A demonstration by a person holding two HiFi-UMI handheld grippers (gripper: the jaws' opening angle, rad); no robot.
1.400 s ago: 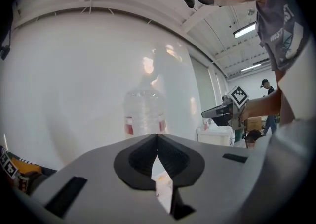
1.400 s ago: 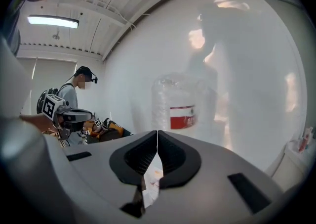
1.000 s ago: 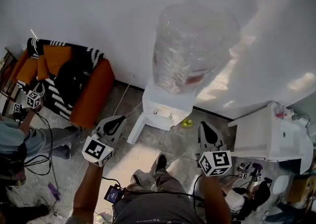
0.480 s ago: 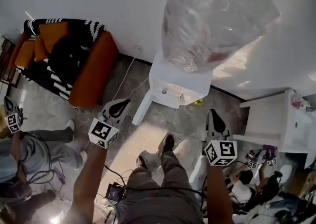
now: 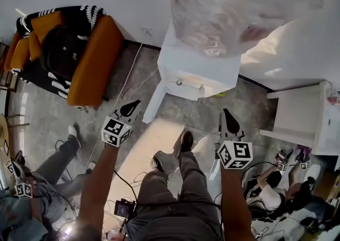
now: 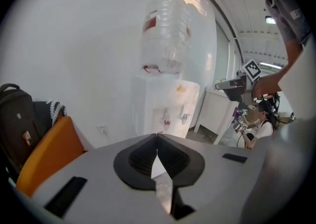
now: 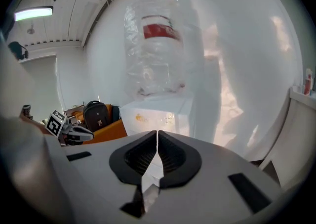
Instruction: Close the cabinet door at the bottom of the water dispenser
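The left tongs (image 6: 157,139) and the right tongs (image 7: 157,135) are each pressed together, empty.

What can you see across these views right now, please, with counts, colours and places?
water dispenser: one, white, against the wall ahead
water bottle: one, clear, on top of the dispenser
cabinet door: one, white, standing open at the dispenser's lower left
armchair: one, orange, left of the dispenser
backpack: one, black, on the armchair
side table: one, white, right of the dispenser
bystanders: two, low in the head view's bottom corners
left gripper: one, grey with black pads, jaws together, empty
right gripper: one, grey with black pads, jaws together, empty
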